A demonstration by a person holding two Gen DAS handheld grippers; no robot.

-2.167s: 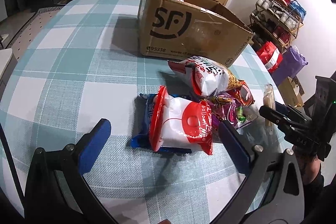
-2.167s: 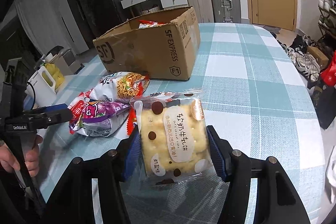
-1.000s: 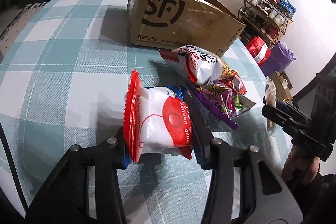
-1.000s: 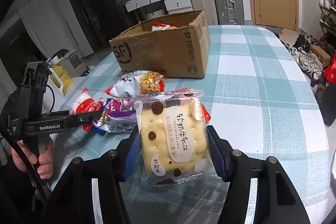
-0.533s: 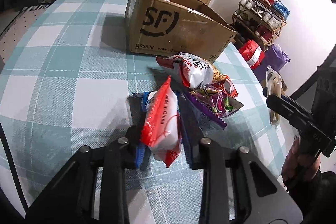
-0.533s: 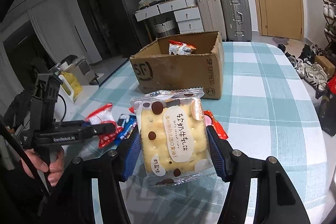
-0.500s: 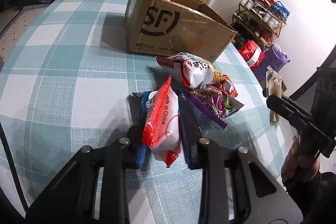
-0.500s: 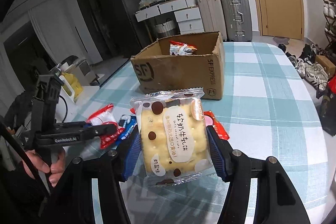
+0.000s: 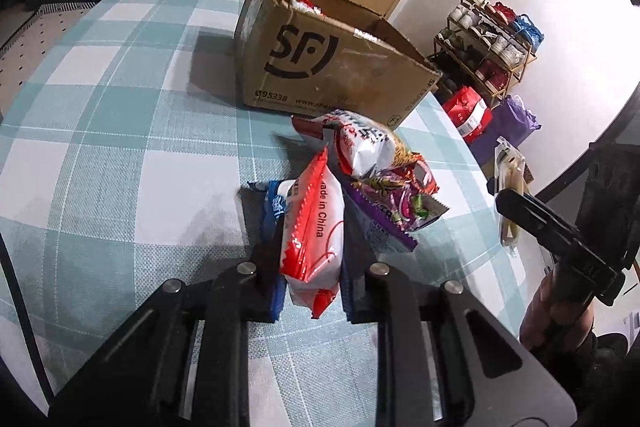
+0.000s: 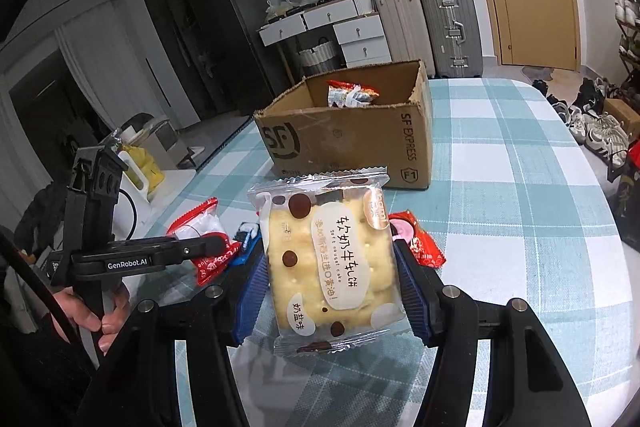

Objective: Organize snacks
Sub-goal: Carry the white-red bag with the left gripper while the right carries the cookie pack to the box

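At the bottom of the left wrist view, the left gripper (image 9: 310,277) is clenched on a red-and-white snack packet (image 9: 314,227), which stands on edge between the blue pads, its serrated red seam pointing up toward the middle of the frame. Just beyond it on the checked table (image 9: 120,131) a blue packet (image 9: 274,205) lies flat, partly hidden by the held one. To the right of centre, a purple packet (image 9: 394,207) and a white-and-red noodle bag (image 9: 360,143) lie heaped together, touching one another. Farther up the frame stands an open cardboard box (image 9: 320,67) marked SF, with one packet showing inside it.

In the right wrist view, the right gripper (image 10: 330,293) is grasping a clear-wrapped yellow biscuit packet (image 10: 328,263) at the lower centre, label facing the camera, both blue pads pressed against its sides. Behind it, a red packet (image 10: 420,243) pokes out on the right. At the left of this frame a hand (image 10: 86,315) holds the other gripper's handle. The box sits at the upper centre with a red-and-white packet (image 10: 350,93) inside. Suitcases (image 10: 448,23) and white drawers (image 10: 352,35) stand by the far wall.
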